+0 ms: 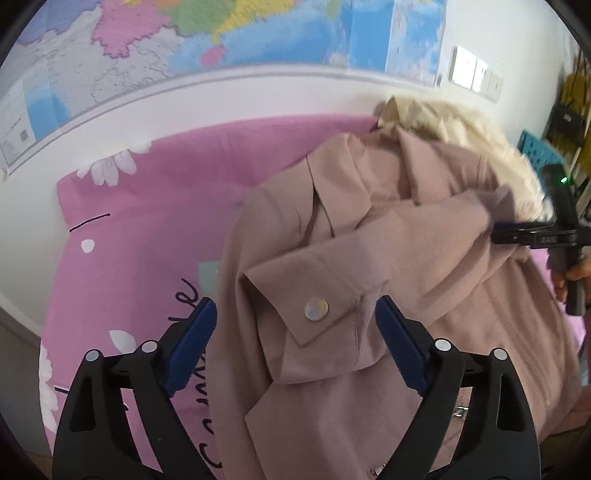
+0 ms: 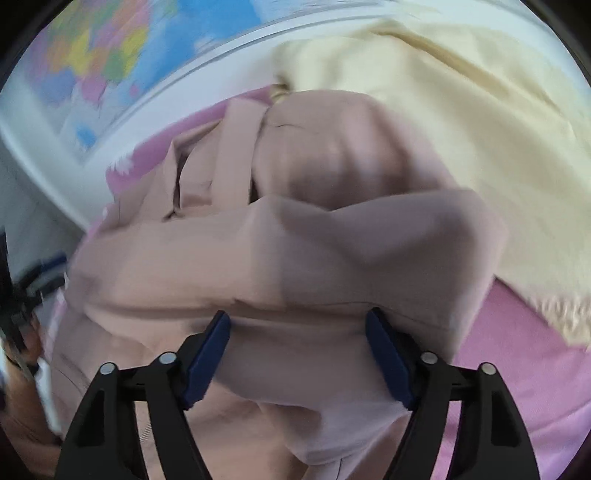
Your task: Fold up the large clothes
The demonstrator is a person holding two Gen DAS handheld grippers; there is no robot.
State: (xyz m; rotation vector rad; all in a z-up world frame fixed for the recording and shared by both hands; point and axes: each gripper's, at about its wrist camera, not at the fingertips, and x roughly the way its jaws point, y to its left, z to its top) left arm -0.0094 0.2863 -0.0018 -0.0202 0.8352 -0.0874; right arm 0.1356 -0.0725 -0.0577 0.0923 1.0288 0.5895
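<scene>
A dusty-pink coat (image 1: 369, 240) with a cream fur-trimmed hood (image 1: 469, 129) lies on a pink flowered bed sheet (image 1: 147, 206). One sleeve is folded across its body, the cuff with a pearly button (image 1: 316, 309) toward me. My left gripper (image 1: 295, 325) is open, its blue pads on either side of that cuff, empty. My right gripper (image 2: 297, 332) is open just above a bunched fold of the coat (image 2: 295, 258); the cream hood lining (image 2: 461, 129) lies beyond. The right gripper also shows in the left wrist view (image 1: 517, 232) at the coat's right edge.
A white wall with a colourful map (image 1: 221, 33) runs behind the bed. A light switch panel (image 1: 476, 74) and shelves (image 1: 569, 110) are at the right. The sheet's left part (image 1: 129, 258) is bare.
</scene>
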